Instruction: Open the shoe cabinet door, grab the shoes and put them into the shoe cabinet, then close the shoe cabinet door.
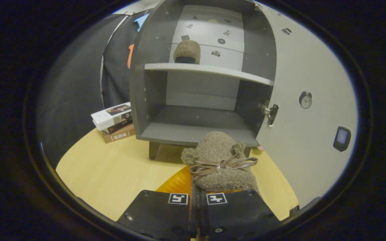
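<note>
My gripper (pixel 197 194) is shut on a fuzzy brown shoe (pixel 221 157) with a brown ribbon bow; both fingers pinch its rim close together. The shoe hangs just in front of the grey shoe cabinet (pixel 139 93), near the front edge of its lower compartment (pixel 193 129). A second fuzzy brown shoe (pixel 187 52) stands on the upper shelf (pixel 209 71), towards its left. The cabinet's white door (pixel 308 110) is swung wide open to the right of the shoe I hold.
A stack of books (pixel 114 122) lies on the light wooden table (pixel 112 170) left of the cabinet. An orange mat (pixel 179 182) shows under the held shoe. Black cloth wall stands behind and to the left.
</note>
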### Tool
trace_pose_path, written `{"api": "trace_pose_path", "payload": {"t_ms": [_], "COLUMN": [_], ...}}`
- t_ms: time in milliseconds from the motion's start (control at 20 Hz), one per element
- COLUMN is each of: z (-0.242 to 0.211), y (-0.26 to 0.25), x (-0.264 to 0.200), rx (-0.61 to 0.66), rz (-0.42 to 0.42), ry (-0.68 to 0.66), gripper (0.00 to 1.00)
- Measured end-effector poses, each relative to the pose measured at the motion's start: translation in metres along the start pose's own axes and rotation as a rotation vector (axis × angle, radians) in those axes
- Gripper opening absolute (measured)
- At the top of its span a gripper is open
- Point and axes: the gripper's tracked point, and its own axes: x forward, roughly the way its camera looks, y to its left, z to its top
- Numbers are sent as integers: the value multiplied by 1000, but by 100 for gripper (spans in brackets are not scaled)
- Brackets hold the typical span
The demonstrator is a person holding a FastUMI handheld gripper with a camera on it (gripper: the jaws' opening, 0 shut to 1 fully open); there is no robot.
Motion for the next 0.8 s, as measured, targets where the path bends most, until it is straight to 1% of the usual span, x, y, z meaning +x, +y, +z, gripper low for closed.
{"api": "trace_pose_path", "payload": {"t_ms": [300,400,550,650,800], "z": [76,105,151,181,224], "y": [-23,-35,-43,-46,-43], "x": [-32,-33,-32,-26,-15], "rx": [43,40,42,23,8], "rz": [4,1,19,25,60], "ry": [-49,-71,-114,-146,-180], "gripper": [7,7,7,7,7]}}
